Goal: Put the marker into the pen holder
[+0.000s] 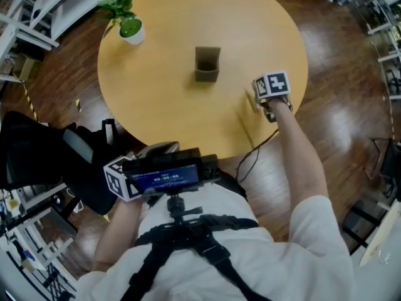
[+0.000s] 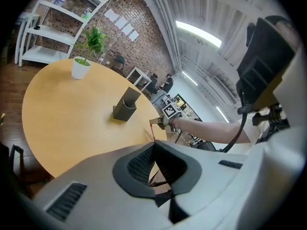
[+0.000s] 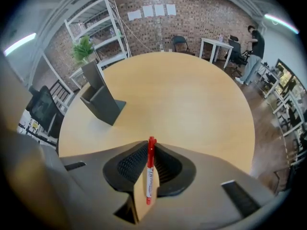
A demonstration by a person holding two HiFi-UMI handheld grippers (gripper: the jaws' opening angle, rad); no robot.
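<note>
My right gripper (image 3: 151,146) sits over the table (image 1: 163,111) near its right edge, jaws nearly together and clamped on the red marker (image 3: 149,174). The marker's long axis runs along the jaws, one red end poking forward past the fingertips toward the far edge. The pen holder (image 1: 207,64) stands near the table's middle, well apart. My left gripper (image 2: 154,150) is off the near edge, jaws together with nothing between them.

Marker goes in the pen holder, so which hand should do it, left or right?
Right. The right gripper is shut on the marker above the table, with the pen holder just ahead. The left gripper is shut, empty, back by the person's body.
</note>
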